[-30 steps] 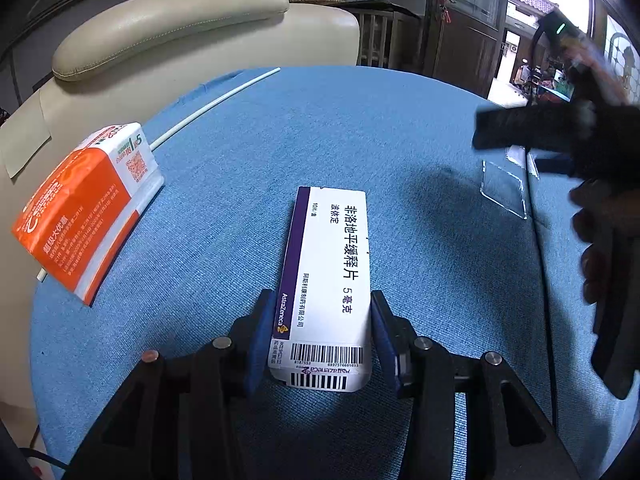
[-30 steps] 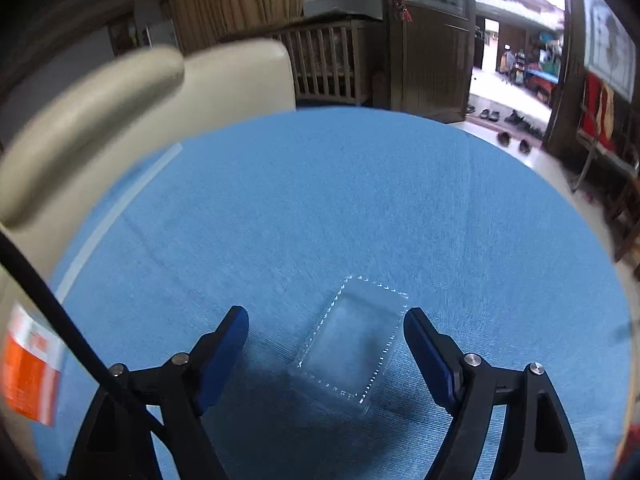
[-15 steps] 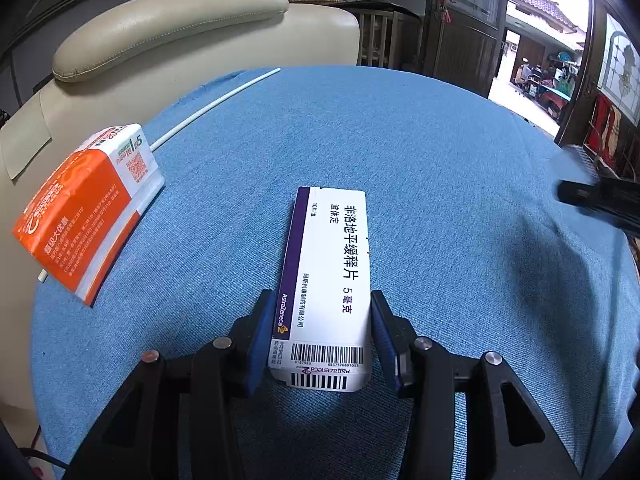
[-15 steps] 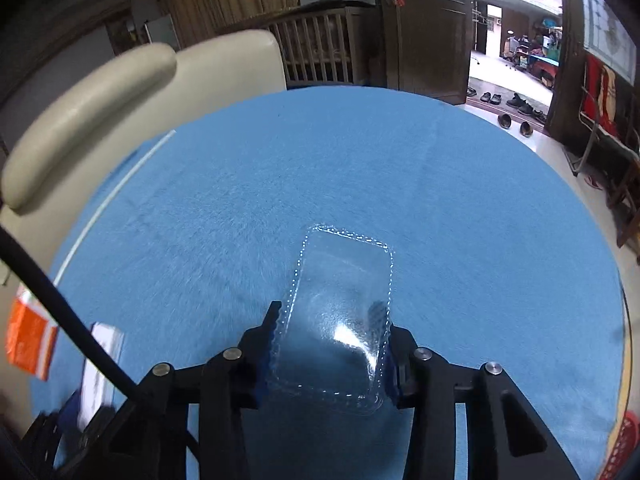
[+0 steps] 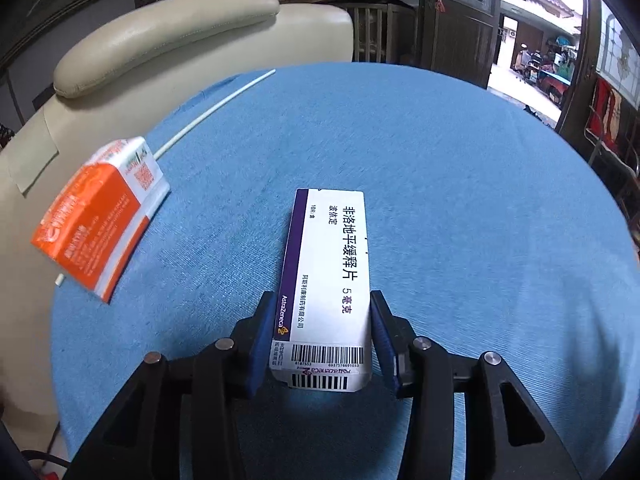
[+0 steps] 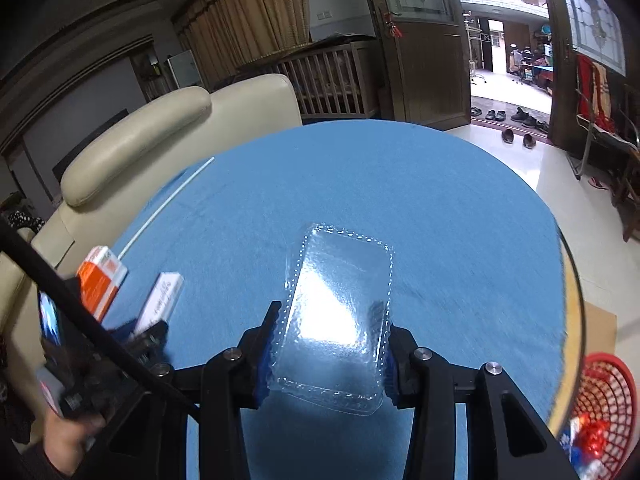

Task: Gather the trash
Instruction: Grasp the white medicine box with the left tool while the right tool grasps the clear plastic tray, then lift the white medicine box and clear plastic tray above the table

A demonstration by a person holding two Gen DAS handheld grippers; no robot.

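each claw grips trash (white box (image 5: 326, 280), clear tray (image 6: 336, 320))

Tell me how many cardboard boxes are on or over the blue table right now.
2. The white box is clamped in the left gripper. The orange box lies near the table's left edge, by the sofa. None seem hidden.
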